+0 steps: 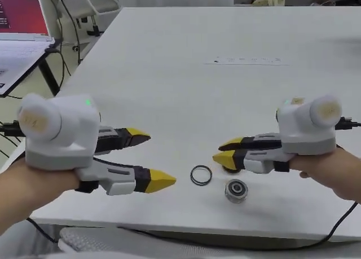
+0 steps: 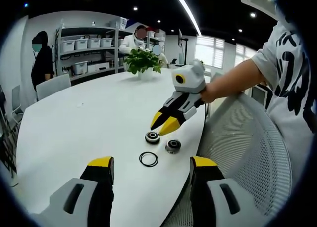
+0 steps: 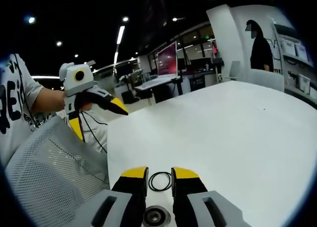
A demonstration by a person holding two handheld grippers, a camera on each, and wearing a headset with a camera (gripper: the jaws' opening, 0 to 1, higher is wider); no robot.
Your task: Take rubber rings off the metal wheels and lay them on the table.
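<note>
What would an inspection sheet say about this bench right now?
Surface: white table, parts lying near its front edge.
Job's things: black rubber ring lying flat; metal wheel beside it; second wheel beneath the right gripper's tips.
Clutter: nothing seen.
Grippers: left gripper wide open, empty; right gripper narrowly open, empty.
Cables: black cable leaving the right gripper's rear.
Surroundings: mesh chair, potted plant, shelves, people standing.
</note>
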